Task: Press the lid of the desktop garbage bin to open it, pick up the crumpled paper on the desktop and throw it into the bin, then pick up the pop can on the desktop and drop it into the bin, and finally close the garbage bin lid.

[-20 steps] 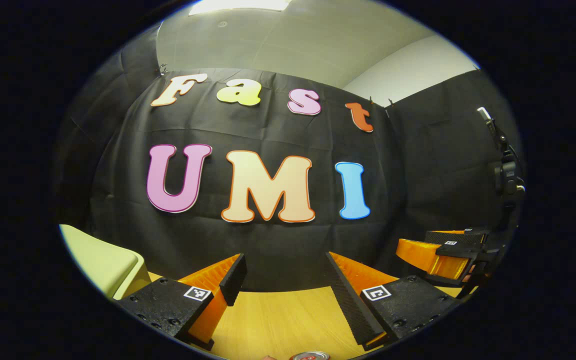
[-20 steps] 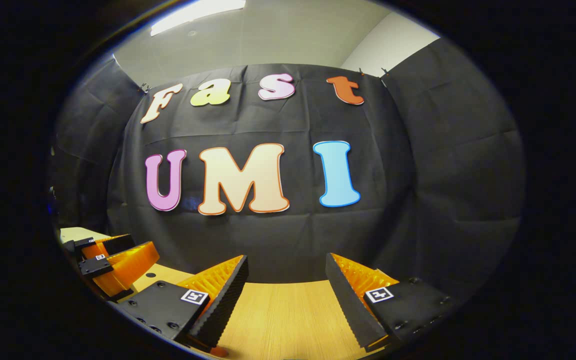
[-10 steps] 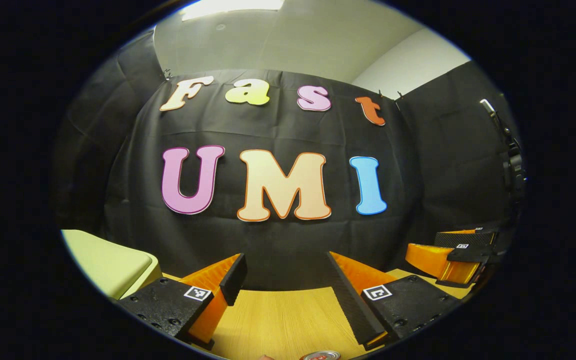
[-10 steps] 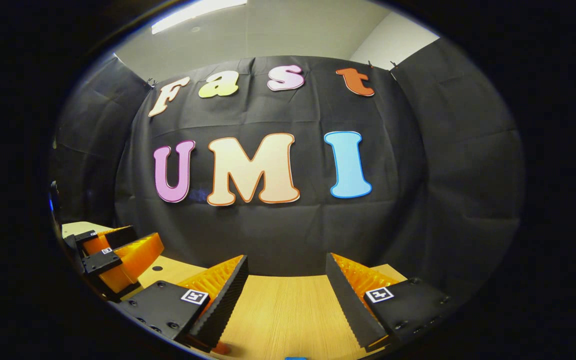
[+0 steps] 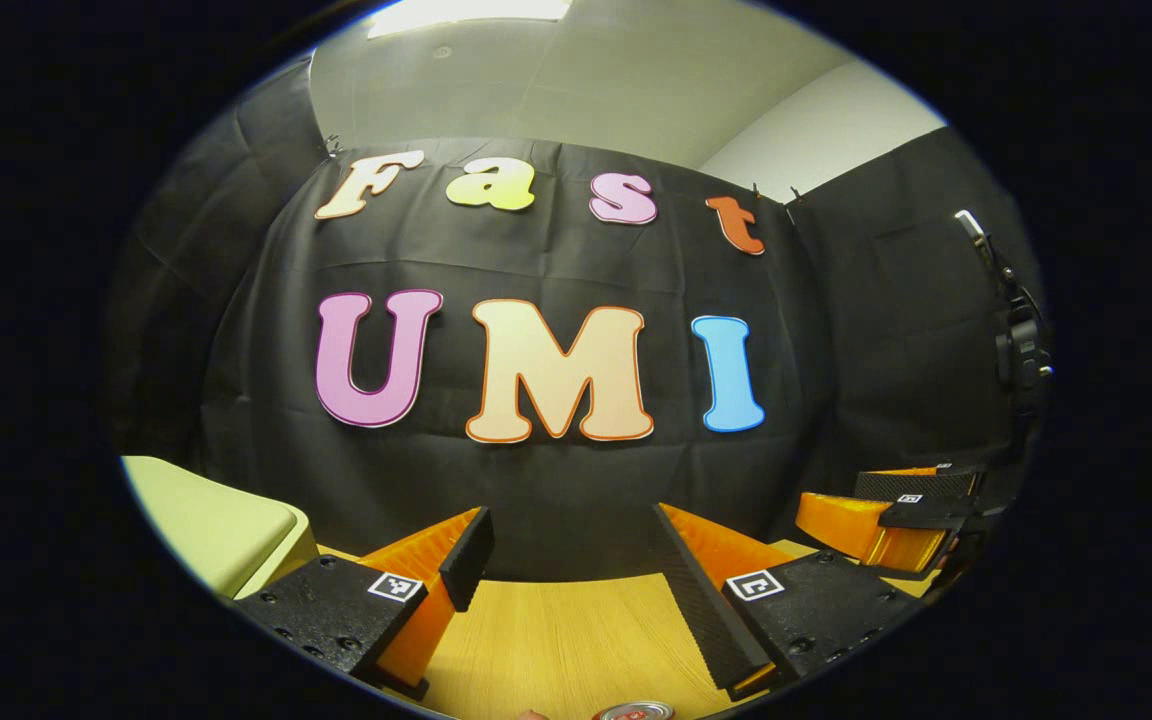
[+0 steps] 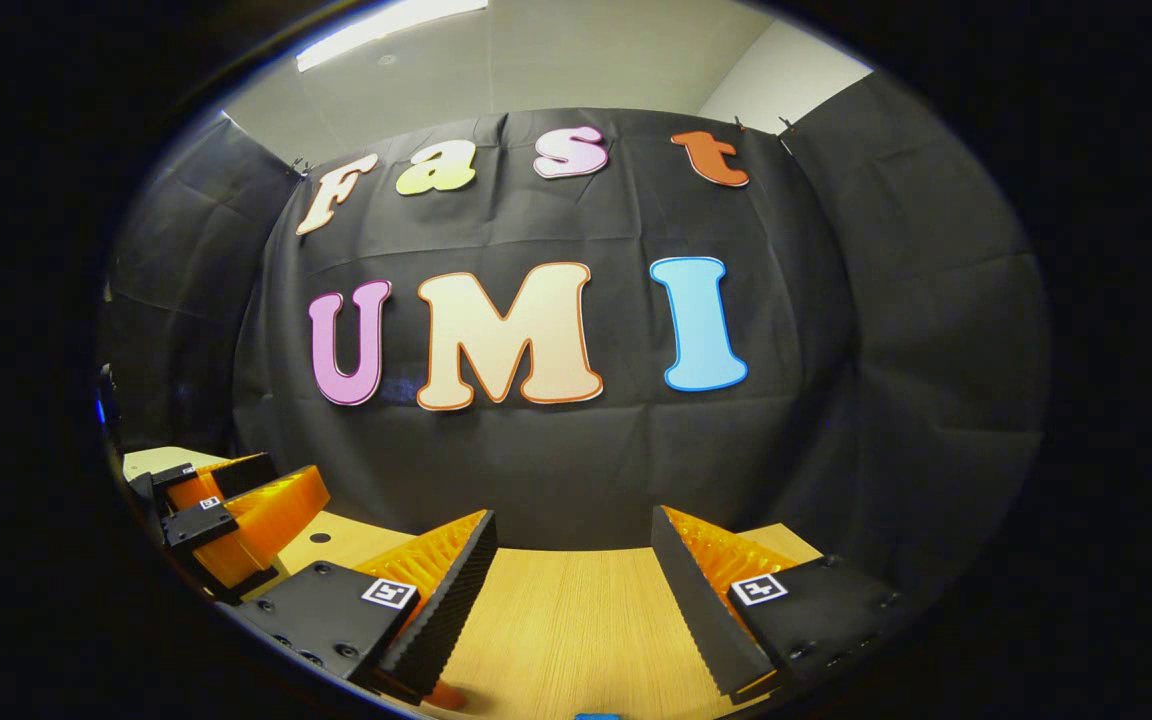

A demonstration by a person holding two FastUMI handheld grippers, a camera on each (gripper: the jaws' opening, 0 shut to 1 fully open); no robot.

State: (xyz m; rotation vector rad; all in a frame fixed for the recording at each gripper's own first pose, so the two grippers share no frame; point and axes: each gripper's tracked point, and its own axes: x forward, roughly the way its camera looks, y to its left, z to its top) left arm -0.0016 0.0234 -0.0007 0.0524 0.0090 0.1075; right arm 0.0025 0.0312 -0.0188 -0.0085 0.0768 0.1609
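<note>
In the left gripper view, my left gripper [image 5: 576,570] hovers open over the wooden table [image 5: 556,640] with nothing between its fingers. The pale yellow-green bin lid [image 5: 211,520] lies shut at the lower left. The silver top of the pop can [image 5: 633,711] peeks in at the bottom edge, just nearer than the fingers. My right gripper [image 5: 896,520] hangs at the far right. In the right gripper view, my right gripper [image 6: 571,575] is open and empty above the table [image 6: 566,630]. The left gripper [image 6: 236,510] sits at the left, with a pale strip of the bin [image 6: 151,460] behind it.
The black cloth wall closes off the far side of the table in both views. A dark camera mount [image 5: 1018,345] stands at the right edge of the left gripper view. A small round hole [image 6: 319,538] marks the tabletop, and a blue scrap [image 6: 596,716] shows at the bottom edge.
Over the last second both views have shifted slightly: the right gripper has tilted down a little and the left has turned a bit left. Both grippers have stayed open and empty.
</note>
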